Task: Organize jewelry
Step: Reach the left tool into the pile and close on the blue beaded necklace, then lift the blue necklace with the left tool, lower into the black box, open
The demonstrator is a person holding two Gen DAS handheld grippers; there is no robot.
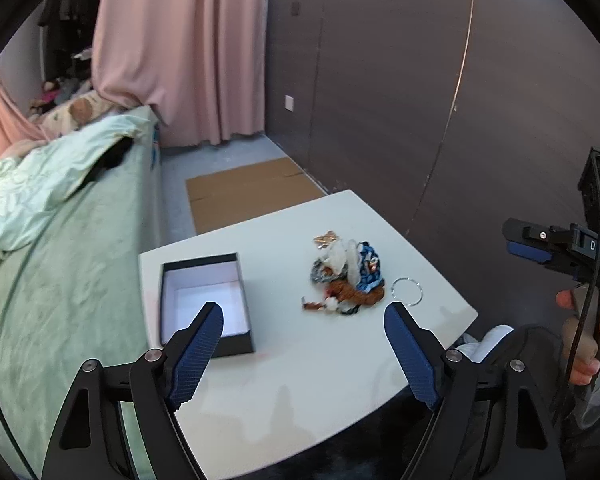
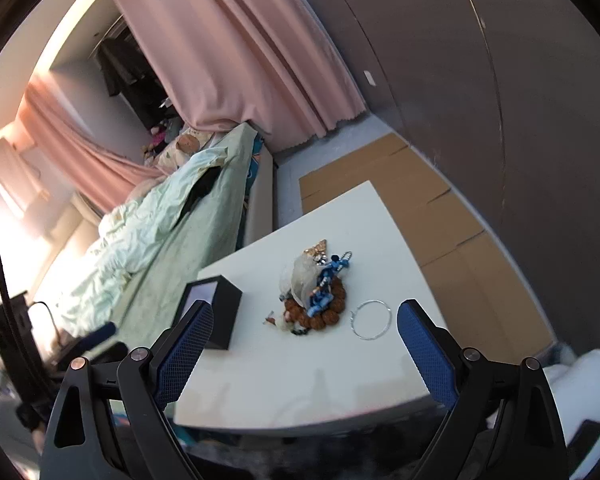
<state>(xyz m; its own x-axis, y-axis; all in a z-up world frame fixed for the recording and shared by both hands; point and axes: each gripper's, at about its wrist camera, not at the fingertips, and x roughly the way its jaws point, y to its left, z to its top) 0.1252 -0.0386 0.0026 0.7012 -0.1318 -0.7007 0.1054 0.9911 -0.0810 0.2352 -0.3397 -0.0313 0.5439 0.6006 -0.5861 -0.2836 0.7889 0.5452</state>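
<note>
Jewelry pile [image 1: 346, 274] near the middle of the white bench [image 1: 300, 380]: a tangle of a brown beaded bracelet [image 2: 324, 312], blue beaded strands, pale translucent pieces and a small gold ornament at the far end. A thin silver hoop [image 1: 407, 291] lies just beside the pile on its right, apart from it. A black open box [image 1: 204, 300] with a pale lining stands well apart to the left, close to the bench edge beside the bed [image 1: 60, 260].

Left gripper [image 1: 304, 324] and right gripper [image 2: 306, 322] both hang over the near edge with fingers spread wide, holding nothing. Bare bench surface lies between the box and the pile, and in front of both.

Individual pieces within the tangle are hard to separate. The far side of the box interior is hidden in the right wrist view. The right gripper is cut off at the frame edge in the left wrist view.
</note>
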